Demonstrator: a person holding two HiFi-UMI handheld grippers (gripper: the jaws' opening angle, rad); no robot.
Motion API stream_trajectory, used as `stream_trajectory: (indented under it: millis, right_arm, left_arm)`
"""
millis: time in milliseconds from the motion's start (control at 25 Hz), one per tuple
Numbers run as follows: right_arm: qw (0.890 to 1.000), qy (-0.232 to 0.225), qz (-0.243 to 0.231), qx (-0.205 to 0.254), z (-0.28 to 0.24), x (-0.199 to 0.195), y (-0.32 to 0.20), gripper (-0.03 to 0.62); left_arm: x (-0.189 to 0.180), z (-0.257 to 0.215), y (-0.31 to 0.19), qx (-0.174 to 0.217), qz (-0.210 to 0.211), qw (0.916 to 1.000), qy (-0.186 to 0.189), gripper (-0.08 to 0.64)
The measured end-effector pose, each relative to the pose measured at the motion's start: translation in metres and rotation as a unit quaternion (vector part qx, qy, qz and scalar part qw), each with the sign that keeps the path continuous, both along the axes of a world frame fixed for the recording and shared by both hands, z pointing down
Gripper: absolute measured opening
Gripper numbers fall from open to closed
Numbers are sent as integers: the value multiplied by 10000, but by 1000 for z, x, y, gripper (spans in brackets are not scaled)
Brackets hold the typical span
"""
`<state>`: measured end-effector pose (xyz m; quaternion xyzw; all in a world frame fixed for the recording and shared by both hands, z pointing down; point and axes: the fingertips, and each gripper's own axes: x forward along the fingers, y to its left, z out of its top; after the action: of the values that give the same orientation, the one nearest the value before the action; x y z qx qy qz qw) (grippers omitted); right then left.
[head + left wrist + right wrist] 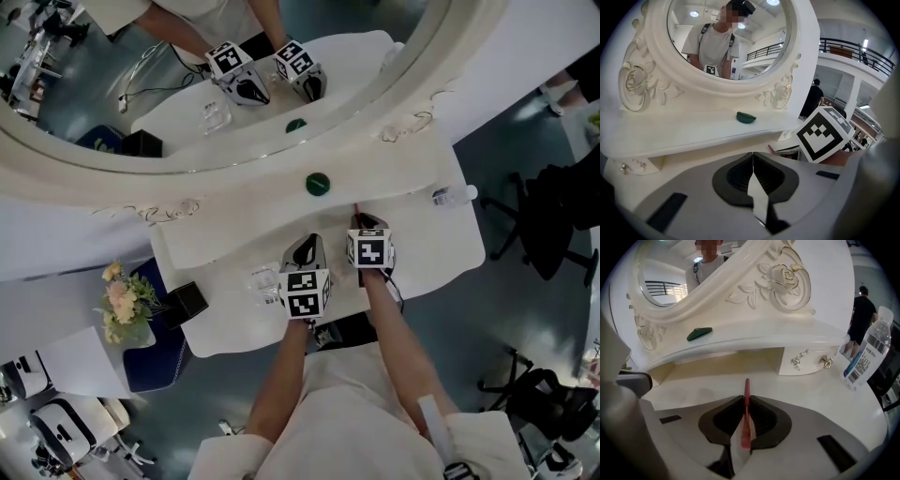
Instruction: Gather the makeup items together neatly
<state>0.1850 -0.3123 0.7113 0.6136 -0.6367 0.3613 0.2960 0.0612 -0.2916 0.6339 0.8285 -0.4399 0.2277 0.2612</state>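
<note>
My right gripper (746, 398) is shut on a thin red makeup pencil (746, 391), whose tip sticks out ahead of the jaws just above the white vanity top (820, 394). In the head view that gripper (361, 221) sits right of centre, with the pencil (355, 212) pointing toward the shelf. My left gripper (753, 158) is shut with nothing between its pads; it hovers beside the right one (307, 247). A small dark green makeup item (318, 184) (746, 117) (699, 333) lies on the raised shelf under the mirror, apart from both grippers.
A water bottle (455, 195) (867, 352) lies at the right end of the vanity. A clear glass holder (265, 282) stands left of my left gripper. A black box (185, 302) and flowers (127, 300) sit at the left edge. A small drawer (811, 361) is under the shelf.
</note>
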Motion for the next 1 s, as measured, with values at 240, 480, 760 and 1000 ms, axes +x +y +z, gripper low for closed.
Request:
stream_trajectory:
  millis: [240, 480, 760, 1000]
  right_arm:
    - [9998, -33, -174, 100, -5, -5, 4, 75]
    - [9995, -26, -233, 235, -15, -9, 16, 75]
    - [9989, 59, -344, 302, -23, -11, 44, 75]
    - [9985, 143, -465, 256, -21, -10, 73, 75]
  left_arm:
    - [0, -1, 5, -3, -12, 10000, 14, 16]
    - [1, -6, 14, 75, 2, 10000, 52, 16]
    - [-3, -10, 34, 92, -43, 9999, 114, 16]
    - [-7, -9, 54, 80, -87, 9999, 79, 15]
